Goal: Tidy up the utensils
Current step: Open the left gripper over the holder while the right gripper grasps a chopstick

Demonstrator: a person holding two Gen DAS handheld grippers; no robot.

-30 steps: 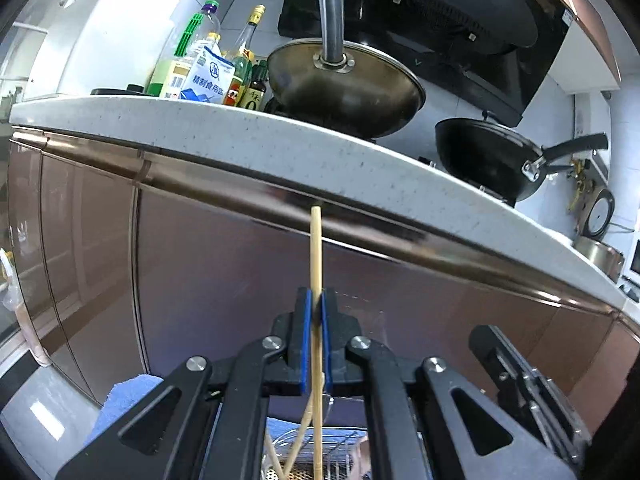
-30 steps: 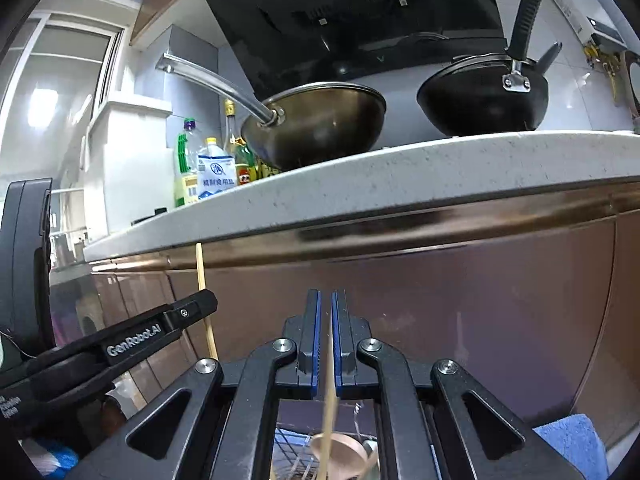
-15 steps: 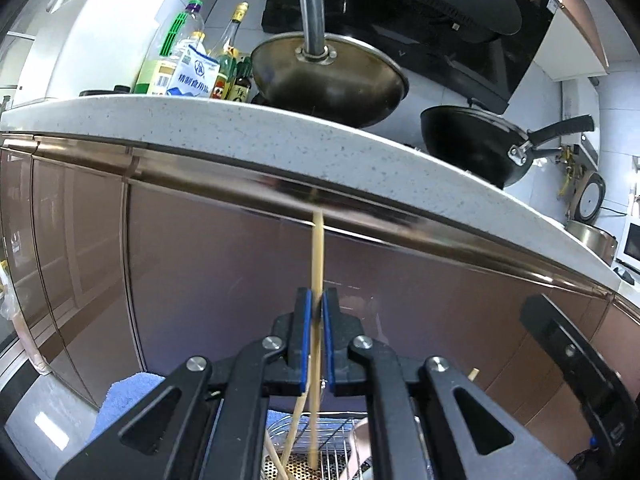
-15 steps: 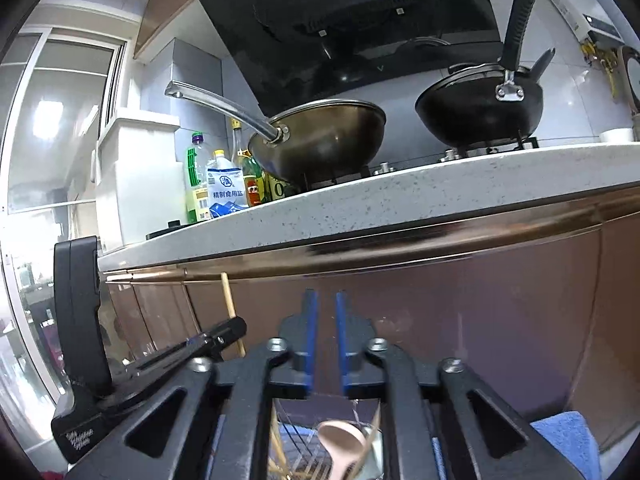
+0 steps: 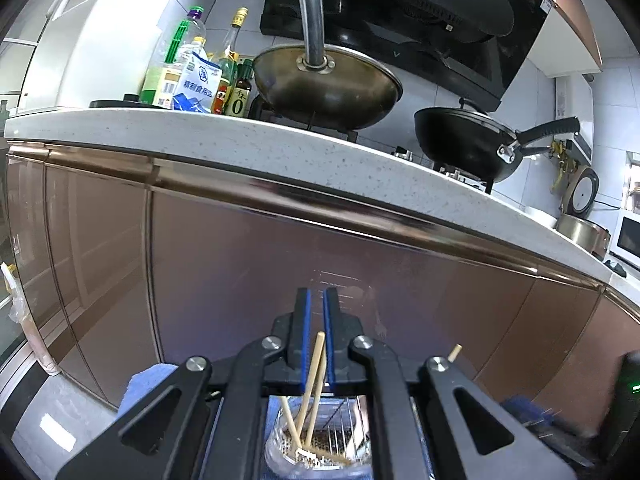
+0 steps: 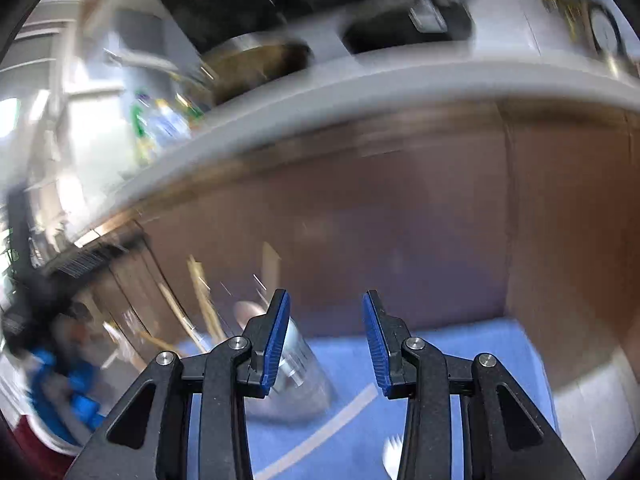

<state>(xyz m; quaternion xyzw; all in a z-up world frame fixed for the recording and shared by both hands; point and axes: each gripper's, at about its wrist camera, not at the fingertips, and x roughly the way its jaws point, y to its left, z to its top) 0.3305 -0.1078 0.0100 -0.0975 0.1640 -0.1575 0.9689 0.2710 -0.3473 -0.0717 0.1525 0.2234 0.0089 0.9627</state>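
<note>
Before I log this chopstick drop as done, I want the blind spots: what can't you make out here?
- Left wrist view: the holder base and chopsticks lower ends, hidden behind the left gripper.
- Right wrist view: motion blur smears everything past the right gripper; the white thing at the bottom edge is unidentifiable.

chopsticks (image 5: 309, 396) in holder (image 5: 320, 454) | wok (image 5: 328, 92) on counter (image 5: 240, 148)
</note>
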